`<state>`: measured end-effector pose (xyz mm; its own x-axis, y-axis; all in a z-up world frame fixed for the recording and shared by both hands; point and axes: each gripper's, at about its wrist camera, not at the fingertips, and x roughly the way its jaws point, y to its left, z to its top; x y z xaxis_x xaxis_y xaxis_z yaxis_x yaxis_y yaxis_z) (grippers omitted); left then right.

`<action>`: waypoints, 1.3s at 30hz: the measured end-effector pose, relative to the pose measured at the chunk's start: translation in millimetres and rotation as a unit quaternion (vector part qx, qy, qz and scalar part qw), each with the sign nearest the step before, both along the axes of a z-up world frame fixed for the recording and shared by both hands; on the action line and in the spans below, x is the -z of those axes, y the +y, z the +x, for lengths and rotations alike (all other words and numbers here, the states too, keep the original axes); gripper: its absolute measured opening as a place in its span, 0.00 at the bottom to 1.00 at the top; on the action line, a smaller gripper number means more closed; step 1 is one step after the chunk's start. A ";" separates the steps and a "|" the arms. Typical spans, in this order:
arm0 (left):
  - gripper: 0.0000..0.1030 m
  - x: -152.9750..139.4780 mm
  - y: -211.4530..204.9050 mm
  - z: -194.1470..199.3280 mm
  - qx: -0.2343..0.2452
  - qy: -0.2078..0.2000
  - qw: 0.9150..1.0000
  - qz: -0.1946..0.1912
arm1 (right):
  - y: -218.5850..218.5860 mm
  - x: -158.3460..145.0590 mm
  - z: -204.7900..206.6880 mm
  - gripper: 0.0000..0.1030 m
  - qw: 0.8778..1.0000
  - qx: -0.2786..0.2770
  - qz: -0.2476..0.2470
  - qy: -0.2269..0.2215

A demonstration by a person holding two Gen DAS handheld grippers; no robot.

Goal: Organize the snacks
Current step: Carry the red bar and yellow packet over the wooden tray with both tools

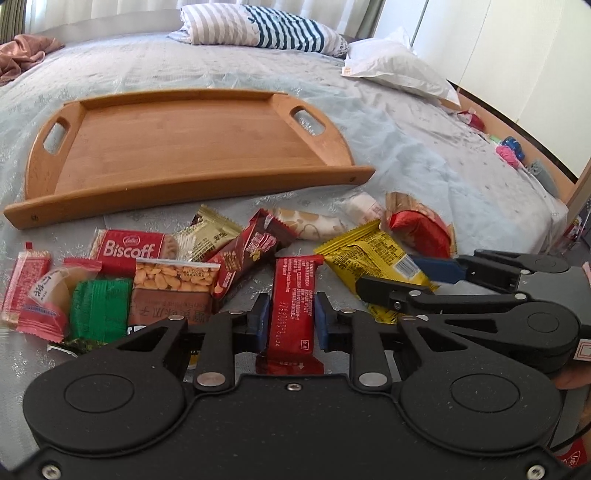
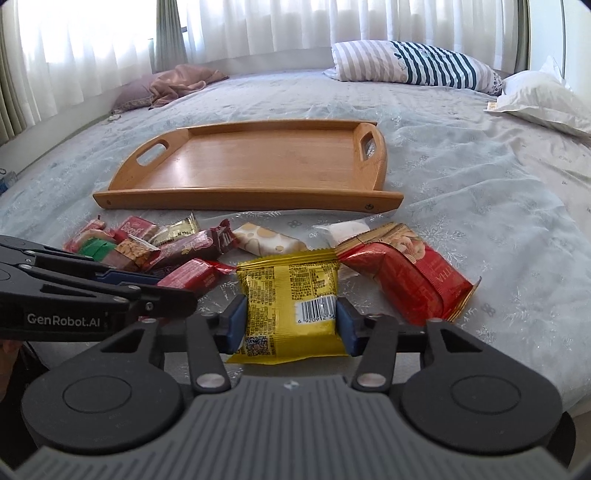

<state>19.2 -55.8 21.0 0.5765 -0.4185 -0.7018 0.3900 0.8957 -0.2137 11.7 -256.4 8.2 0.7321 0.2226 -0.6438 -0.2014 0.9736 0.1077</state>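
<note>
An empty wooden tray (image 1: pixel 192 201) (image 2: pixel 251 199) lies on the bed beyond a row of wrapped snacks. My left gripper (image 1: pixel 291 323) is shut on a red snack bar (image 1: pixel 293 306), which also shows in the right wrist view (image 2: pixel 192 277). My right gripper (image 2: pixel 290 323) is shut on a yellow snack packet (image 2: pixel 291 295); it also shows in the left wrist view (image 1: pixel 373 254) with the right gripper's fingers (image 1: pixel 439 269) on it. Both snacks still rest low on the bedspread. Other snacks include a Biscoff pack (image 1: pixel 129 251), a peanut pack (image 1: pixel 173 291) and a red pouch (image 2: pixel 410 277).
A striped pillow (image 2: pixel 417 66) and a white pillow (image 2: pixel 543 99) lie at the head of the bed. A pink cloth (image 2: pixel 177 83) lies far left. Small colourful items (image 1: pixel 509 151) sit near the bed's right edge. Curtains (image 2: pixel 258 26) hang behind.
</note>
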 end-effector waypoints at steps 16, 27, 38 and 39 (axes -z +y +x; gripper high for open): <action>0.23 -50.3 19.4 37.0 -0.064 -0.058 0.996 -0.016 | 1.9 -44.1 16.5 0.48 0.998 0.012 0.026 -0.058; 0.23 -76.2 22.9 143.7 -0.115 -0.061 0.991 -0.020 | -10.9 -68.5 112.3 0.47 0.996 0.022 0.048 -0.070; 0.23 -44.2 5.3 254.4 -0.147 -0.037 0.988 0.029 | -12.8 -37.2 222.5 0.47 0.997 0.034 0.053 -0.052; 0.23 -39.9 3.7 261.6 -0.146 -0.032 0.988 0.028 | -13.7 -30.8 231.2 0.47 0.997 0.039 0.054 -0.049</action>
